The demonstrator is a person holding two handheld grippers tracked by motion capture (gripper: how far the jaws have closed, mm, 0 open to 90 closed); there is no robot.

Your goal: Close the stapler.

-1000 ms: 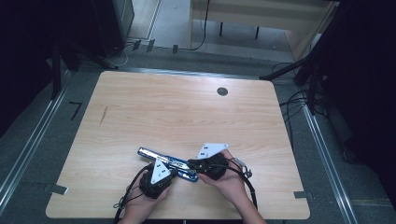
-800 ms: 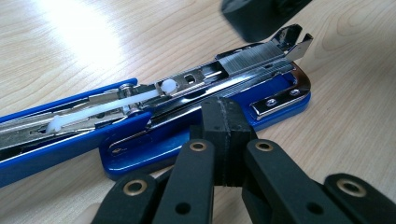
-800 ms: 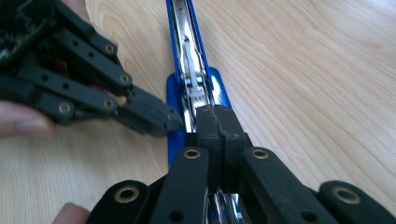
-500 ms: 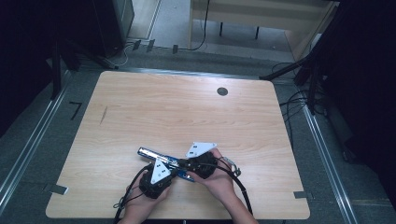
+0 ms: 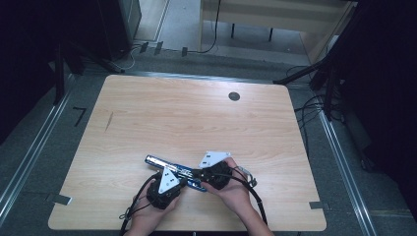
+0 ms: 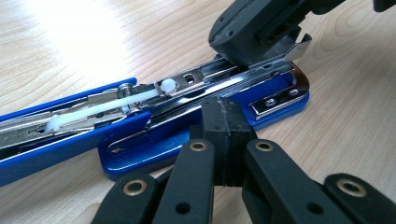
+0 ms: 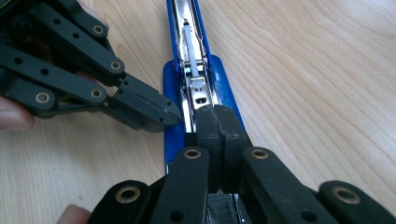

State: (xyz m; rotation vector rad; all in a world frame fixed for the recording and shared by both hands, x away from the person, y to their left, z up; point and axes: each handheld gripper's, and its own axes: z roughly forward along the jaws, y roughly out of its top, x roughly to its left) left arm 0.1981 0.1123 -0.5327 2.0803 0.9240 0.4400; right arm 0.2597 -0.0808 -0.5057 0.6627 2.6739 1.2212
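Grippers, left (image 5: pixel 181 181) and right (image 5: pixel 196 173), meet on stapler (image 5: pixel 162 163).

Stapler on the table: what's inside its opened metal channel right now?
In the stapler's open channel lie a white plastic pusher and its rod. The right tongs, shut, cover the near end, so any staples there stay unseen.

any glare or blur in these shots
Left gripper view: bright glare washes out the table at upper left, and the stapler is sharp. Right gripper view: even light, nearest jaw links soft. High view: lit table, dark surroundings.
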